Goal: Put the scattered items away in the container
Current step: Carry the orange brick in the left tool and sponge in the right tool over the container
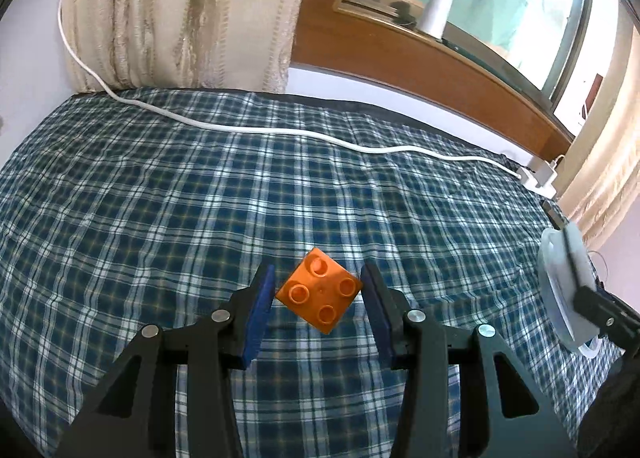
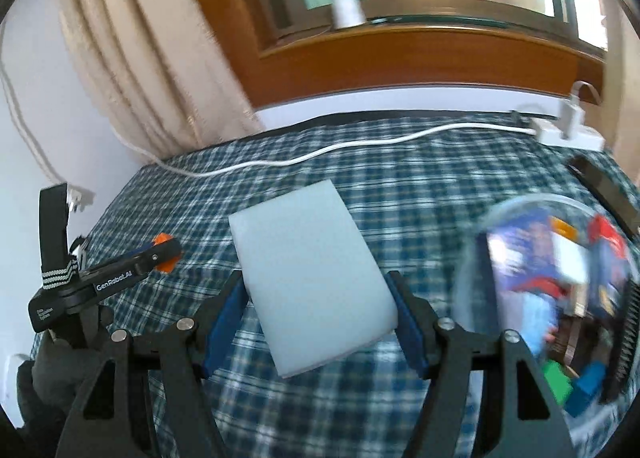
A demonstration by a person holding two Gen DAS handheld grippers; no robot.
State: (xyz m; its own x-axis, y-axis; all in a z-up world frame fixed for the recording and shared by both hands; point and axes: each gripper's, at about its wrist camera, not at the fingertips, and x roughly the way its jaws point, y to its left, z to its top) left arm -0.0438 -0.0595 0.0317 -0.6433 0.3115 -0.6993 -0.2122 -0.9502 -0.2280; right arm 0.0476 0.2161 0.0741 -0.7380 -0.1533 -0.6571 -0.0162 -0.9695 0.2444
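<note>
A bed is covered by a blue-and-white plaid sheet (image 1: 160,186). Across its far part a white cable (image 1: 280,132) is laid, ending at a power strip (image 2: 572,136). A clear container (image 2: 560,290) is seen at the right.

An orange four-stud toy brick (image 1: 318,292) hangs tilted, corner down, above the plaid bedcover (image 1: 160,186). A pale foam block (image 2: 310,278) tilts likewise. The clear container (image 2: 560,298), blurred, holds colourful items.

The left tongs (image 1: 318,298) tilt downward, their blue pads (image 1: 258,316) clamped on a small block's corners. The right tongs (image 2: 320,314) — set wider — also angle down, gripping a pale slab, while a dark-gloved hand (image 2: 52,374) carries the left tool.
</note>
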